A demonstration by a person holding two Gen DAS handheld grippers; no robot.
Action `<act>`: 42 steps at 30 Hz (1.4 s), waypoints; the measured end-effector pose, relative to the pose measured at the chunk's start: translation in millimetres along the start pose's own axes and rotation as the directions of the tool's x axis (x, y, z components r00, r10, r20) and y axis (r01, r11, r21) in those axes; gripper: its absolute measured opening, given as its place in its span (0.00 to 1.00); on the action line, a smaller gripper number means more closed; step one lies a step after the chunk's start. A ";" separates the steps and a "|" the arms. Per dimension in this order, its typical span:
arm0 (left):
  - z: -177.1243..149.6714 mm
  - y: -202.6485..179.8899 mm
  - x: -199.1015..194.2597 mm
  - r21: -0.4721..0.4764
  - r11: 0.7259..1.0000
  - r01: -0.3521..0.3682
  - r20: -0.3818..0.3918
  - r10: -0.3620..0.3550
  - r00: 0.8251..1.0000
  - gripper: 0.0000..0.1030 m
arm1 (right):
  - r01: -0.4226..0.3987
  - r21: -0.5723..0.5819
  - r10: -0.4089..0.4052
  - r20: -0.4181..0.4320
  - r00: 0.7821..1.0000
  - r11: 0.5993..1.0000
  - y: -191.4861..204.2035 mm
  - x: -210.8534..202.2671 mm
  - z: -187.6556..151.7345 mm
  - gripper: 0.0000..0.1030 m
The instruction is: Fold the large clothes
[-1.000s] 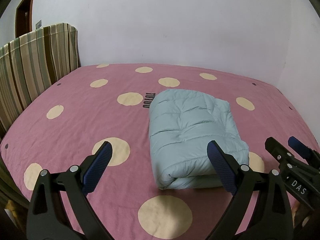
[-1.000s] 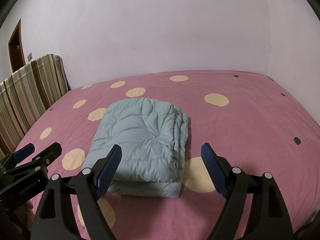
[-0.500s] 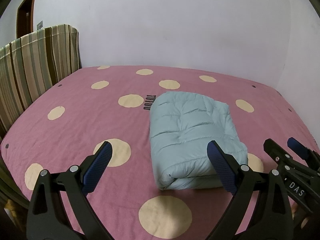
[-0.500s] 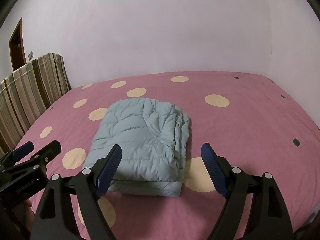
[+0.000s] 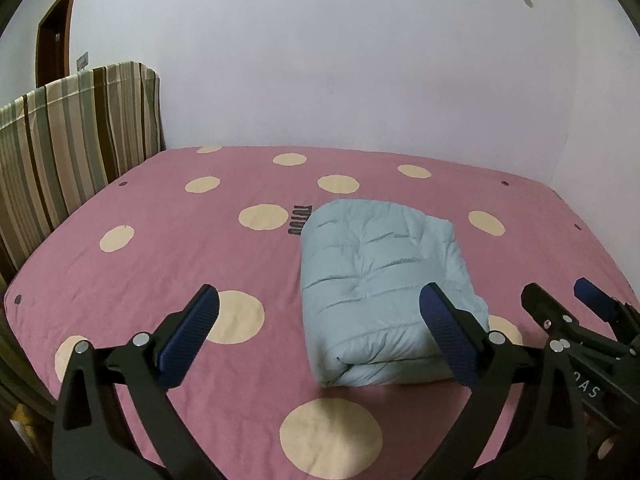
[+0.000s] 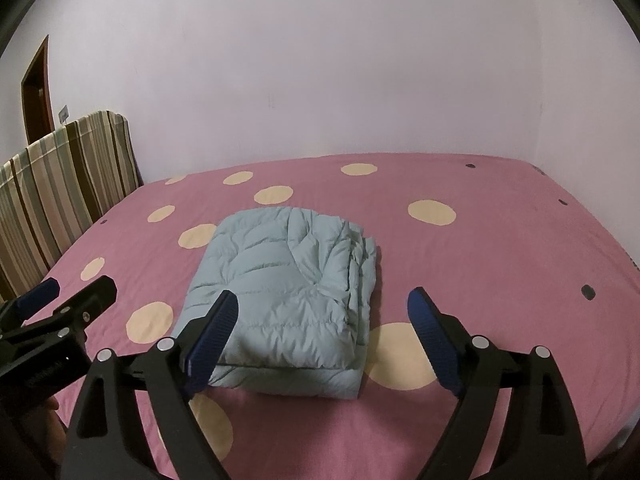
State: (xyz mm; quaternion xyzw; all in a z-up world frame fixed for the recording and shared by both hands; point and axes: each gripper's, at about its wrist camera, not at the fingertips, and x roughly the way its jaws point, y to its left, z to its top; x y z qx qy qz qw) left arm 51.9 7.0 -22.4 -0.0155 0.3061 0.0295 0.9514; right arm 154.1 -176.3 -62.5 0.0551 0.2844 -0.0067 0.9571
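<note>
Hovering over the bed (image 5: pixel 168 208), I had both grippers released: left (image 5: pixel 318 328) wide and empty, right (image 6: pixel 322 320) just opening wider, empty. Folded jacket (image 6: pixel 288 280) lay mid-bed.

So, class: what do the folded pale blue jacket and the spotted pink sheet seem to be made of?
Jacket: probably thin synthetic shell over puffy filling; stitched quilt lines, fine crinkles and a faint sheen suggest it.
Sheet: looks like matte woven cotton or a blend; flat, dull, softly creased, with printed cream dots.
</note>
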 end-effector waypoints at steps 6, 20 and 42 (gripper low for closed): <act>1.0 -0.6 -4.4 0.011 1.000 -0.018 0.007 0.018 1.000 0.98 | 0.000 -0.001 0.000 0.000 1.000 1.000 -1.0 0.0 0.7 0.83; 1.0 -1.0 -7.3 0.031 0.999 -0.018 0.031 0.018 0.999 0.98 | 0.011 -0.006 -0.011 -0.004 1.000 1.000 -4.4 3.2 -0.3 0.83; -14.0 13.7 50.5 0.047 0.994 -0.095 -0.091 0.099 0.991 0.98 | 0.051 0.017 -0.050 -0.043 0.998 0.999 -24.0 30.5 -8.2 0.83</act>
